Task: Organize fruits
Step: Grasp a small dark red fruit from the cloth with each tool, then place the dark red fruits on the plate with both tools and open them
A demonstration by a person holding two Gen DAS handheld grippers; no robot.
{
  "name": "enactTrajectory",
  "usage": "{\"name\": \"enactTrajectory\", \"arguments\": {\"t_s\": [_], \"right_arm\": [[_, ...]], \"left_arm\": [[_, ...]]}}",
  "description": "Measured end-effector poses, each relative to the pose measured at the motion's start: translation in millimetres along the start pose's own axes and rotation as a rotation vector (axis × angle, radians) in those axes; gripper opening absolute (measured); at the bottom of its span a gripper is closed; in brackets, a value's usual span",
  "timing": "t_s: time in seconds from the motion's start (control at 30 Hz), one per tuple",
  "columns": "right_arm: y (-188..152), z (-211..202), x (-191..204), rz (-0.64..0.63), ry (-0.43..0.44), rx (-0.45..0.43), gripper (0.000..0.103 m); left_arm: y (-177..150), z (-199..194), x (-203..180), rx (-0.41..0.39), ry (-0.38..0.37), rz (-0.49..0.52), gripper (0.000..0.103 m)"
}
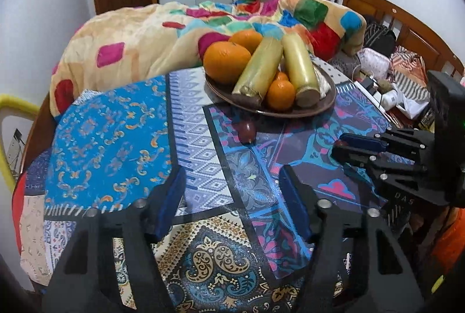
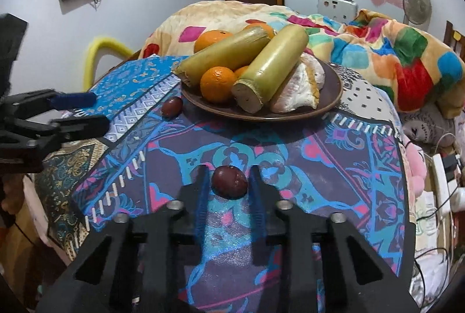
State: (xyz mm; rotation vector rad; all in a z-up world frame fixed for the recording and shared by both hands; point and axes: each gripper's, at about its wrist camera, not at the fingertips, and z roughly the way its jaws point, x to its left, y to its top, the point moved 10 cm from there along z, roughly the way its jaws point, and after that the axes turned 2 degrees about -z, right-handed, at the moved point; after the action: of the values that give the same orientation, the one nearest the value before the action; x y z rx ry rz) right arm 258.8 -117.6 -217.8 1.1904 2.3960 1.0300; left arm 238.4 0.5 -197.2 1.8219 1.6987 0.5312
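Observation:
A brown plate (image 1: 325,106) (image 2: 334,97) on the patterned cloth holds oranges (image 1: 226,61) (image 2: 218,83), two yellow-green cane pieces (image 1: 299,68) (image 2: 273,65) and a peeled pale fruit (image 2: 296,92). A dark red fruit (image 1: 247,131) (image 2: 172,106) lies on the cloth just beside the plate. A second dark red fruit (image 2: 229,181) lies between my right gripper's (image 2: 229,176) open fingers, which stand either side of it without pressing. My left gripper (image 1: 232,182) is open and empty above the cloth. The right gripper also shows in the left wrist view (image 1: 343,145).
A colourful blanket (image 1: 151,30) is heaped behind the plate. A wooden headboard (image 1: 407,30) and clutter with cables (image 2: 436,182) lie to the right. A yellow chair frame (image 2: 101,51) stands at the left.

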Motion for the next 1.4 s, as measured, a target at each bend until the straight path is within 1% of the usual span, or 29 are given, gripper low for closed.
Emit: {"name": "enactTrajectory", "arguments": {"t_s": [0.03,0.13,0.23,0.37,0.57,0.63,0.7,0.73,0.77,0.8,0.97,1.07,1.2,1.3,1.4], "right_arm": [[0.0,-0.6,-0.2,-0.002,0.005,0.0,0.018],[-0.2,-1.6,-2.3,-0.009,0.005,0.0,0.017],[1.7,-7.7,-6.4,-0.007,-0.002,-0.018,0.016],[7.2,-15.5,-17.3,0.01,-0.011,-0.038,0.016],[12.9,-21.2,-35.0,0.014,-0.043,-0.053,0.016],[14.1,-21.6,-38.8,0.013,-0.051,-0.055,0.016],[15.5,-21.9,-43.0,0.013,-0.054,-0.056,0.016],[15.7,-22.0,-44.4,0.013,-0.054,-0.058,0.016],[16.8,-21.3,-45.8,0.015,-0.055,-0.06,0.016],[17.6,-21.1,-47.3,0.016,-0.053,-0.062,0.016],[22.4,-21.3,-48.7,0.009,-0.049,-0.071,0.016],[27.3,-22.9,-48.4,0.007,-0.046,-0.084,0.016],[34.7,-24.6,-49.3,0.004,-0.047,-0.099,0.016],[42.7,-24.0,-51.8,-0.005,-0.057,-0.109,0.016],[51.8,-22.2,-57.4,-0.01,-0.072,-0.119,0.016]], "left_arm": [[0.1,3.4,-1.2,0.011,-0.005,0.004,0.057],[3.3,11.0,-5.0,0.03,-0.012,0.012,0.054],[8.9,19.4,-7.4,0.039,-0.004,0.019,0.05],[15.8,31.5,-12.7,0.059,-0.013,0.024,0.047],[22.2,53.3,-15.9,0.094,0.003,0.04,0.041],[21.0,59.2,-16.3,0.112,0.005,0.041,0.033],[21.7,62.0,-15.9,0.111,0.012,0.045,0.03],[22.2,62.2,-16.0,0.108,0.017,0.048,0.023],[22.3,62.1,-15.7,0.105,0.02,0.051,0.021],[23.1,62.3,-16.6,0.104,0.013,0.051,0.015],[20.8,51.8,-21.2,0.085,0.007,0.057,0.015],[23.0,40.5,-29.3,0.064,-0.013,0.06,0.015],[36.7,21.3,-40.7,0.004,-0.037,0.064,0.015],[48.9,16.3,-47.8,-0.021,-0.055,0.064,0.015],[62.4,16.0,-52.6,-0.053,-0.036,0.08,0.015]]}}
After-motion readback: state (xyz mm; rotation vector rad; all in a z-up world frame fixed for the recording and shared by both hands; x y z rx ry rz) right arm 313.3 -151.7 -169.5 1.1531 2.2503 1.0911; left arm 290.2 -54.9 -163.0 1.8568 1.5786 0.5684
